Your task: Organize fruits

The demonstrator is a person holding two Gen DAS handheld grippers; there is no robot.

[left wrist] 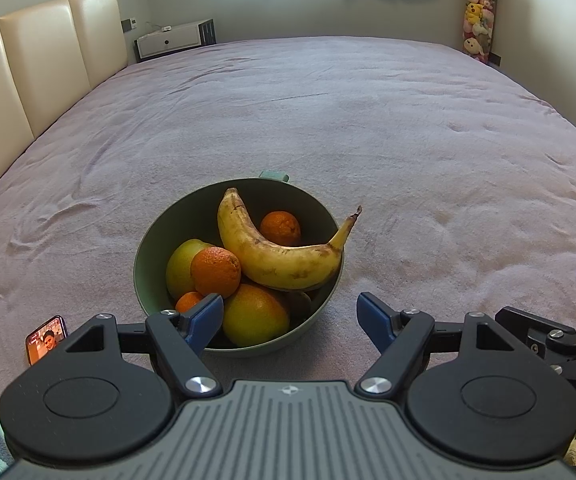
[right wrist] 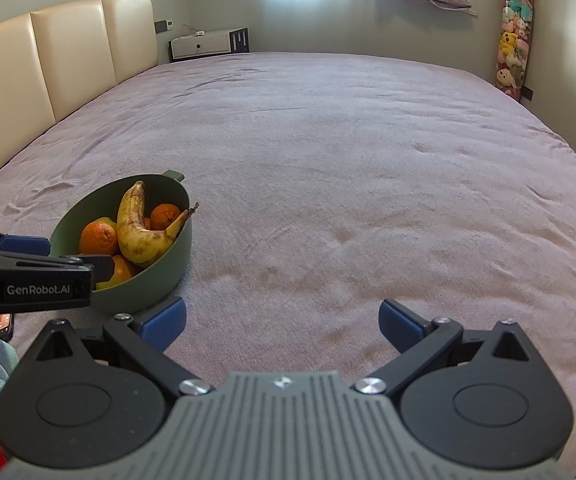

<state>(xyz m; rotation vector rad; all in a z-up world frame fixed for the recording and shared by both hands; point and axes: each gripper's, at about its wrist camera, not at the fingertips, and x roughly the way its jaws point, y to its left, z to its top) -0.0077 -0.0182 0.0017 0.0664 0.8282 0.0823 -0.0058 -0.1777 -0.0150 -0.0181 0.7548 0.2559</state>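
left wrist view showed your left gripper [left wrist: 289,312] with its jaws spread wide and nothing between them, held low in front of the green bowl [left wrist: 148,248] that sat on the mauve bedspread [left wrist: 327,120]. its left blue fingertip [left wrist: 206,320] overlapped the bowl's near rim in that view, though you could not tell whether it touched. inside the bowl a spotted yellow banana [left wrist: 276,256] lay across the top, its stem end poking out over the right rim. an orange [left wrist: 216,272] rested against the banana's left side, with a yellow-green fruit [left wrist: 180,264] behind it, another orange [left wrist: 280,228] tucked in the banana's curve at the back, a large yellow-orange fruit [left wrist: 254,316] at the front, and a small orange one [left wrist: 188,302] half hidden by the fingertip. a phone [left wrist: 44,340] with a lit screen lay on the bedspread left of the bowl. from the right wrist view your right gripper [right wrist: 282,320] was also wide open and empty, over bare bedspread just right of the bowl [right wrist: 156,276], with your left gripper's arm crossing in front of the bowl's near left side. a cream headboard [right wrist: 68,52] stood along the left, and a hanging stack of plush toys [right wrist: 513,48] filled the far right corner.
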